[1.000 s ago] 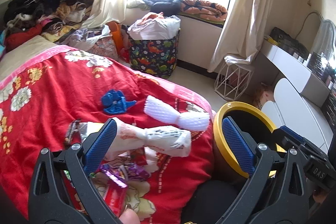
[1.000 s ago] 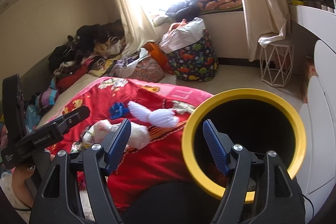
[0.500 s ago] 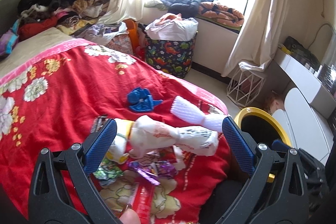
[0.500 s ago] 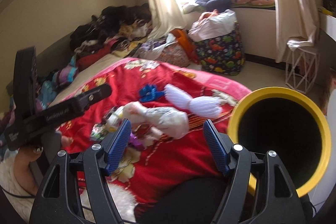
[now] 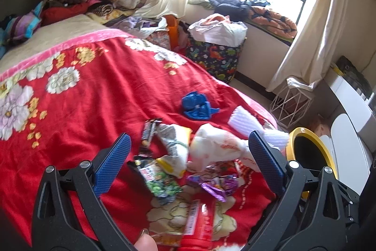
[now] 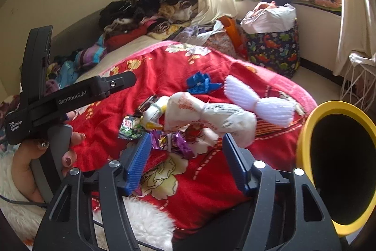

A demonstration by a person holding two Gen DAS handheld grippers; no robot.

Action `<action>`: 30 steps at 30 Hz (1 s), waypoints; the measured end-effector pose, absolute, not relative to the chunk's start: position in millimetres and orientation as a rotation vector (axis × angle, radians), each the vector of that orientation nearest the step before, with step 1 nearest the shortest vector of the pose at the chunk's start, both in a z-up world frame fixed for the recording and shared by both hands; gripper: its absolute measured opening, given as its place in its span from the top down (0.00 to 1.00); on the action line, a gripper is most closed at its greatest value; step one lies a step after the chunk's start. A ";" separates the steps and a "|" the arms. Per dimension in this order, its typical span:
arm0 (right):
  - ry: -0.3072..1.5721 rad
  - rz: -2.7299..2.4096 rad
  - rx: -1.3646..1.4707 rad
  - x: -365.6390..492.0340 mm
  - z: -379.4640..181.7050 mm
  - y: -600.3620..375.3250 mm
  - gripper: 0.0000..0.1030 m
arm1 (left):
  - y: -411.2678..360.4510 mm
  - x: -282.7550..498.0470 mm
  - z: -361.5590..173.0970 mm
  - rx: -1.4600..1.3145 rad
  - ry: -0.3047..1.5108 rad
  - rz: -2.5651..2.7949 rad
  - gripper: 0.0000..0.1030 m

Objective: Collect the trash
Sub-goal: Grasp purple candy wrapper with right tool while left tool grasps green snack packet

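Both grippers now closer to trash pile than second ago; yellow bin slides from middle to right edge of frame. Means: aiming at trash, nothing picked yet.

Right gripper: fingers just closing a bit, partly open, nothing squeezed. Purple wrapper sits between tips, low middle of frame.

Left gripper: fingers wide open, empty, above pile.

White bag, blue scrap, white foam net lie on red blanket, middle of frame.
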State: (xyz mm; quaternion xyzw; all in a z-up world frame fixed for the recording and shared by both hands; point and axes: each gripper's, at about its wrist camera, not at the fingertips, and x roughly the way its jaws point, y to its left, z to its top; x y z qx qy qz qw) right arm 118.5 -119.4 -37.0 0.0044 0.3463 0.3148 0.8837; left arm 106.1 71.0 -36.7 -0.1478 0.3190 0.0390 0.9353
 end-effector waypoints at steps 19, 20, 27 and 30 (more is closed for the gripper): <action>0.813 0.699 -0.062 150.6 -67.9 -72.8 0.73 | 109.2 96.9 -91.2 -0.454 0.824 0.085 0.33; 0.815 0.697 -0.066 151.8 -69.2 -71.7 0.73 | 109.9 96.9 -94.4 -0.466 0.834 0.079 0.35; 0.844 0.694 -0.065 162.7 -79.8 -67.3 0.75 | 112.0 97.8 -108.6 -0.536 0.880 0.054 0.41; 0.860 0.700 -0.060 165.8 -83.5 -65.5 0.82 | 110.8 98.8 -110.7 -0.552 0.890 0.047 0.44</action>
